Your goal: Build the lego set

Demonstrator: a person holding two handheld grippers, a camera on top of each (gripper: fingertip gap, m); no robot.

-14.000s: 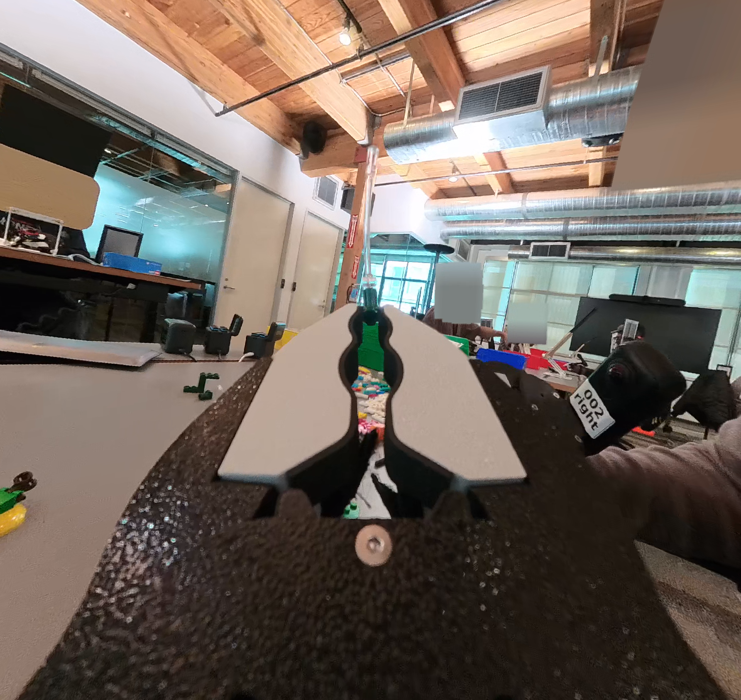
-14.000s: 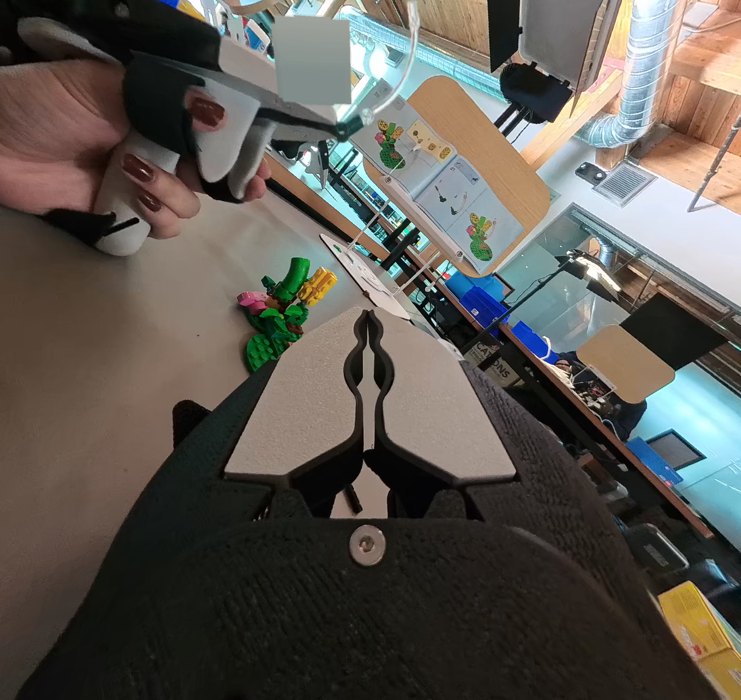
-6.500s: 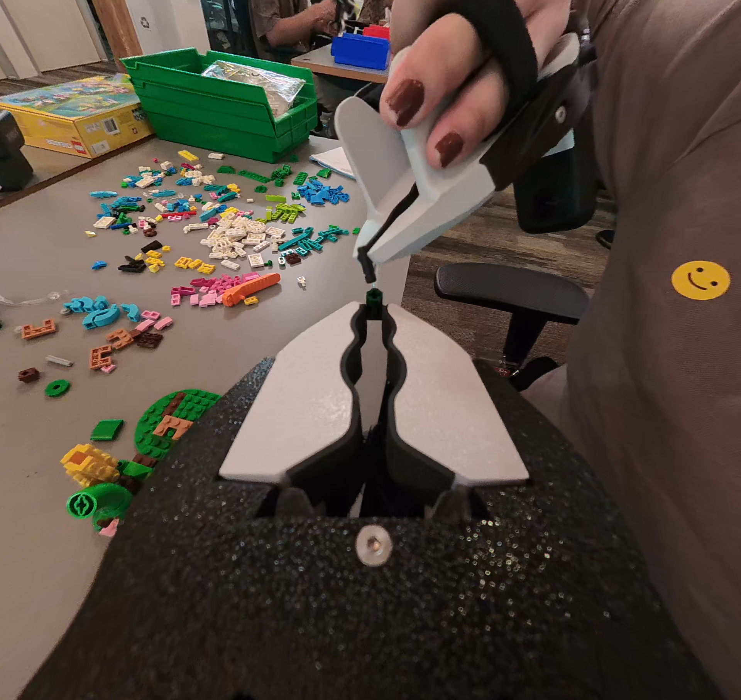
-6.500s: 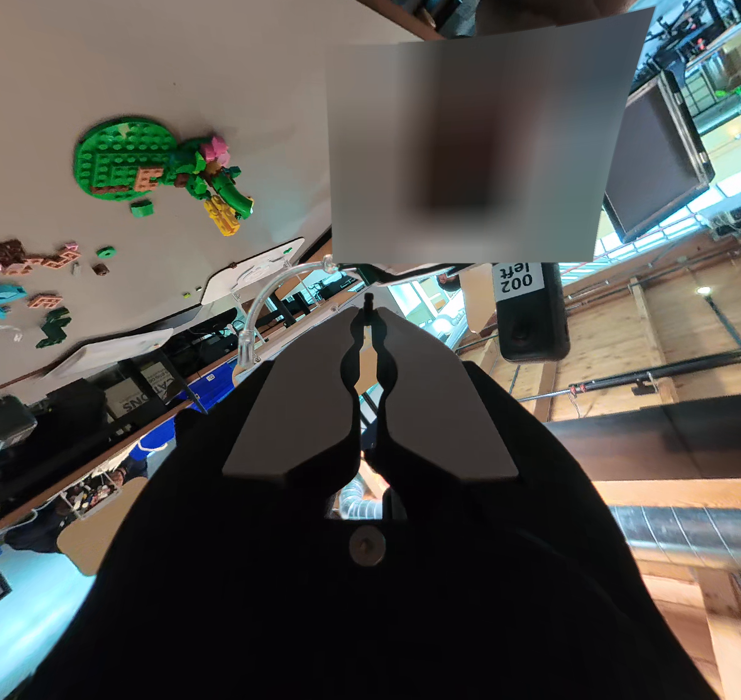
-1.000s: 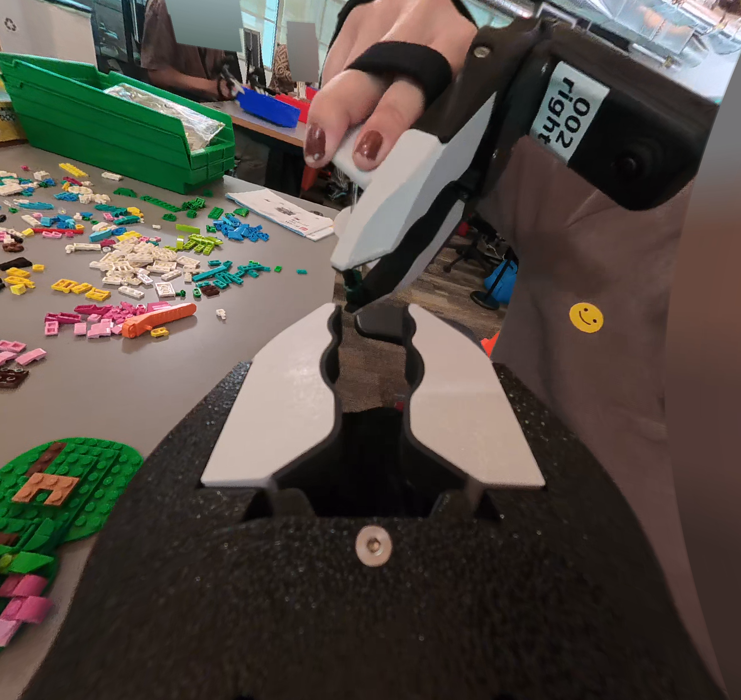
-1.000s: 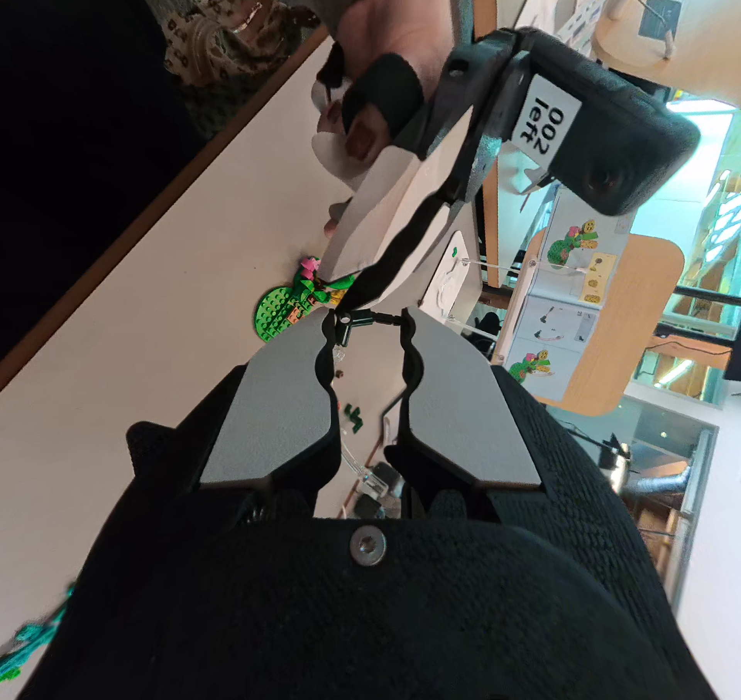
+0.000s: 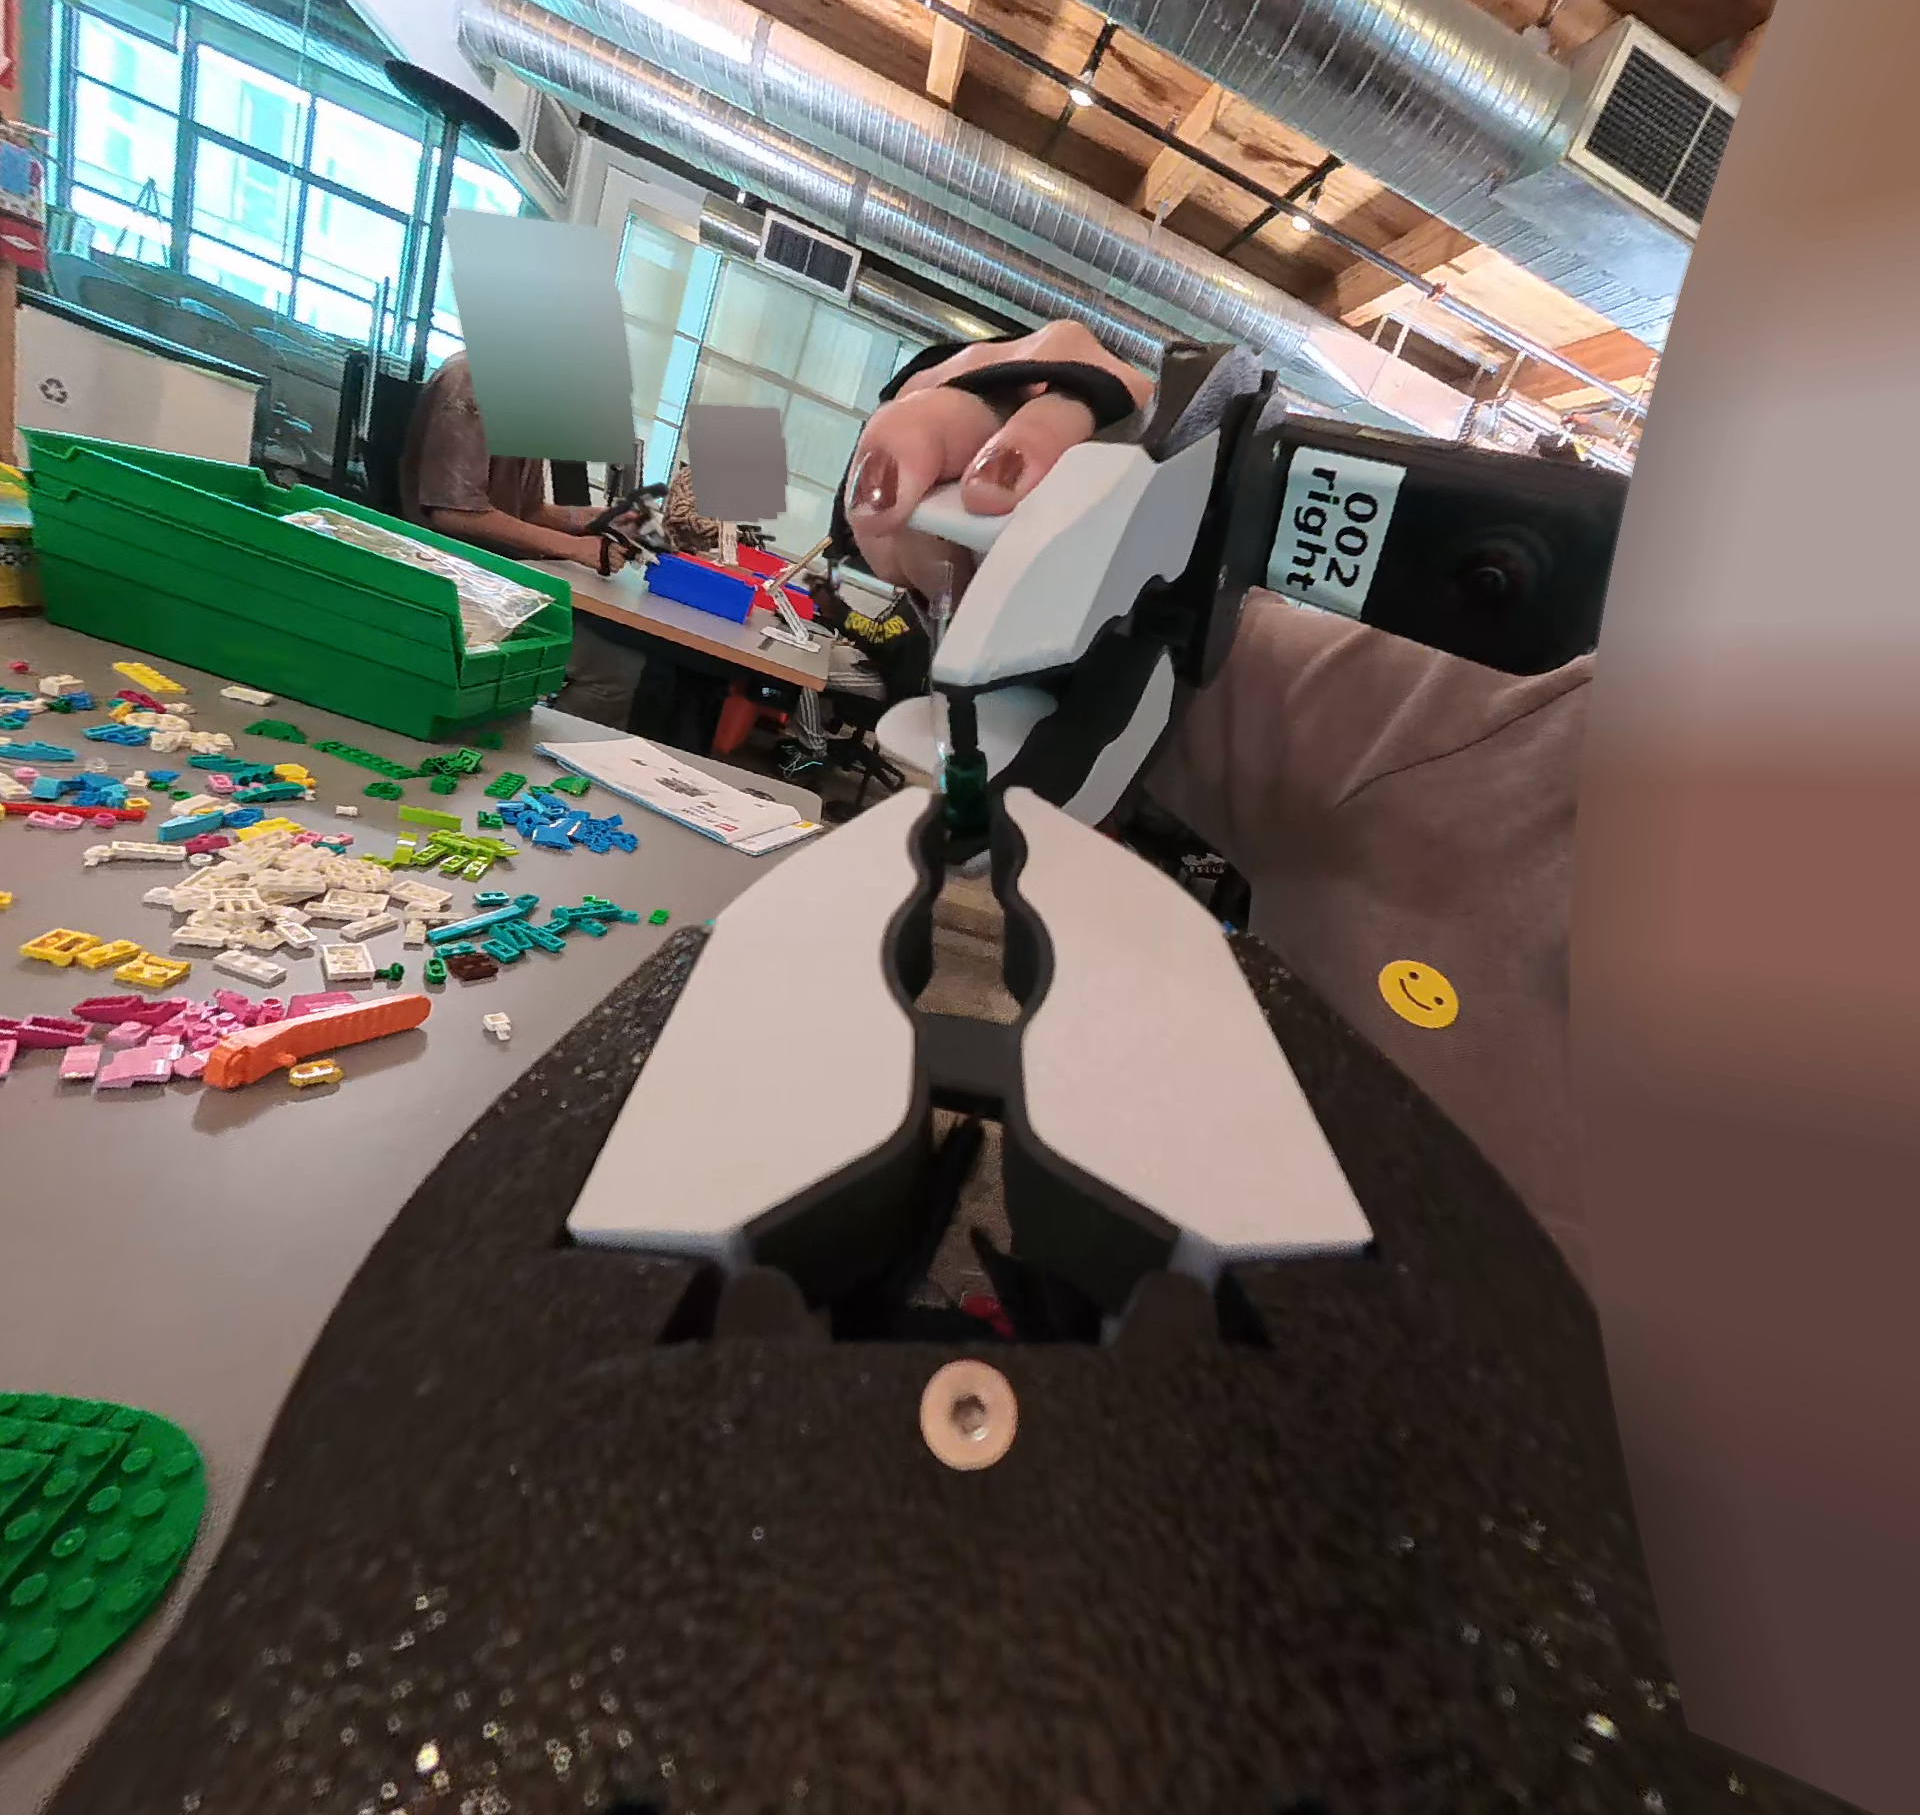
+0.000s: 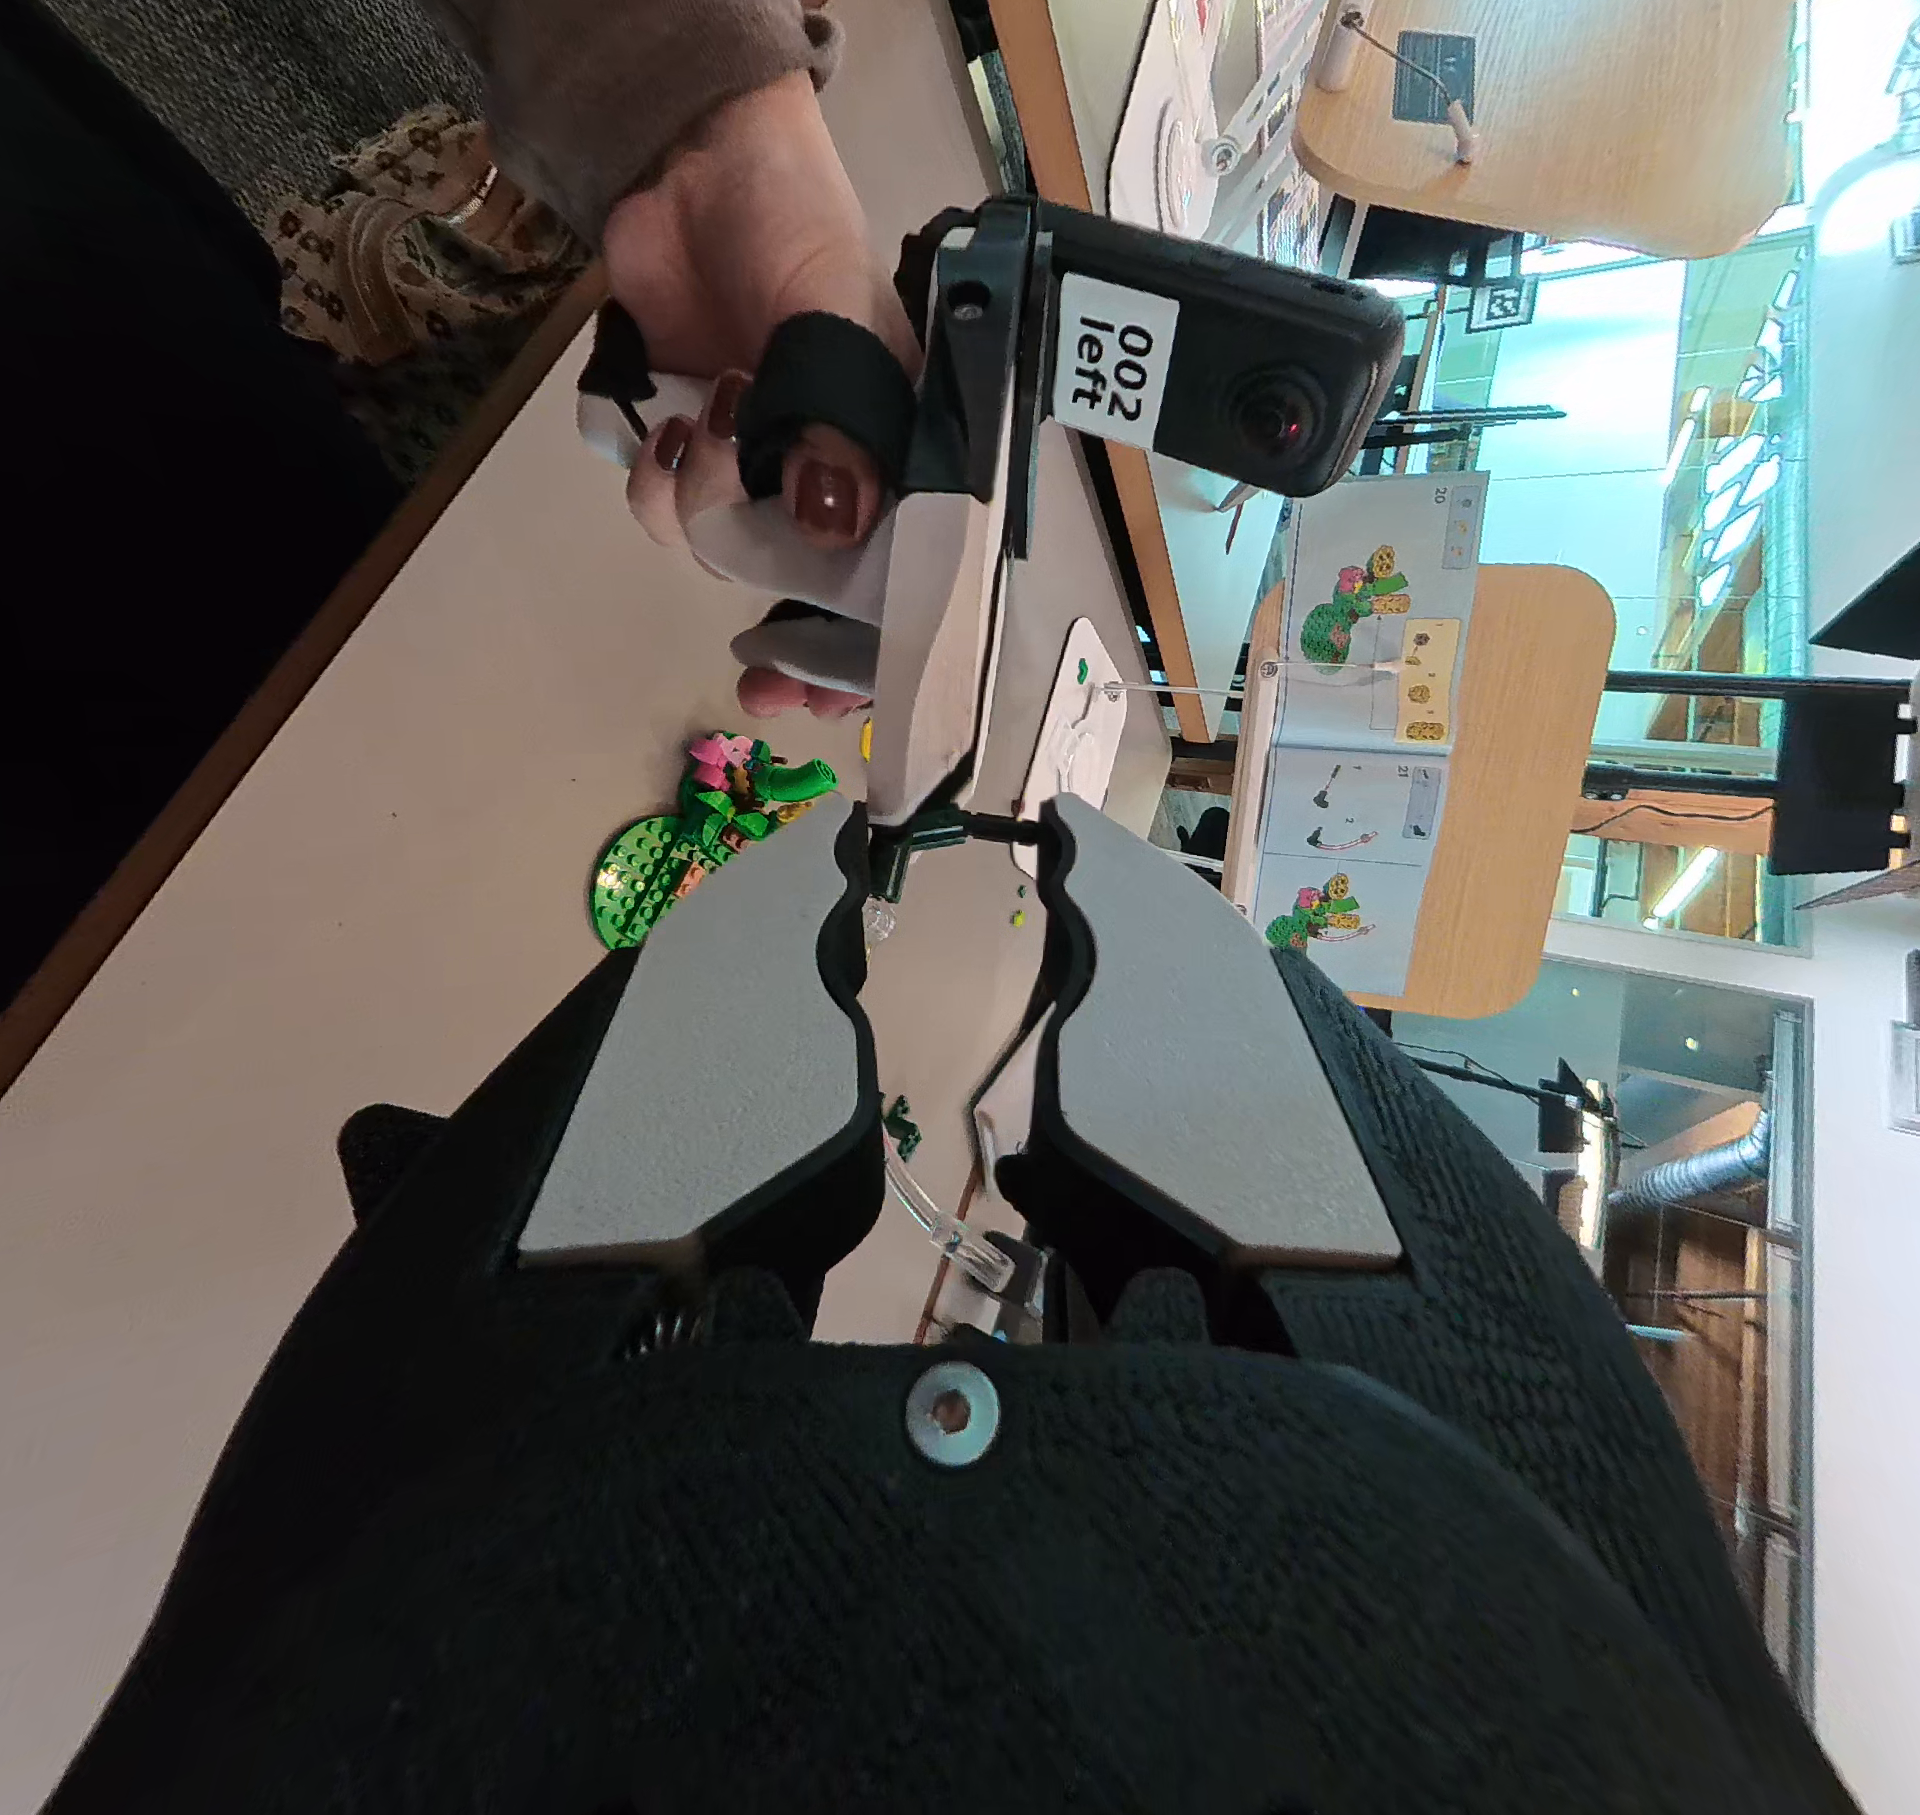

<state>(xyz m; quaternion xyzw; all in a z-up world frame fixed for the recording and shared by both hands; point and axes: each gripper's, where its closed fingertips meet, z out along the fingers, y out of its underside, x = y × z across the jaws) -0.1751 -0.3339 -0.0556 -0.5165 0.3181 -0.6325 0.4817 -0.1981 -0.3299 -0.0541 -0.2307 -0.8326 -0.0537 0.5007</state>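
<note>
We work above the table [image 7: 260, 1194], where loose bricks [image 7: 260, 892] and the green base plate [image 8: 644, 882] wait. Our left gripper [image 7: 961, 820] pinches the dark green piece [image 7: 961, 789]; our right gripper [image 8: 951, 835], fingers parted, straddles its black pin [image 8: 992, 827], likely to seat it.

table [image 7: 260, 1194] — matt, smooth | bricks [image 7: 270, 903] — glossy plastic | ceiling [image 7: 1247, 51] — wood

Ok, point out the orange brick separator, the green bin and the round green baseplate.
orange brick separator [image 7: 322, 1034]: left wrist view, middle of its body.
green bin [image 7: 260, 612]: left wrist view, front wall.
round green baseplate [image 8: 636, 880]: right wrist view, bare studded surface.
</note>
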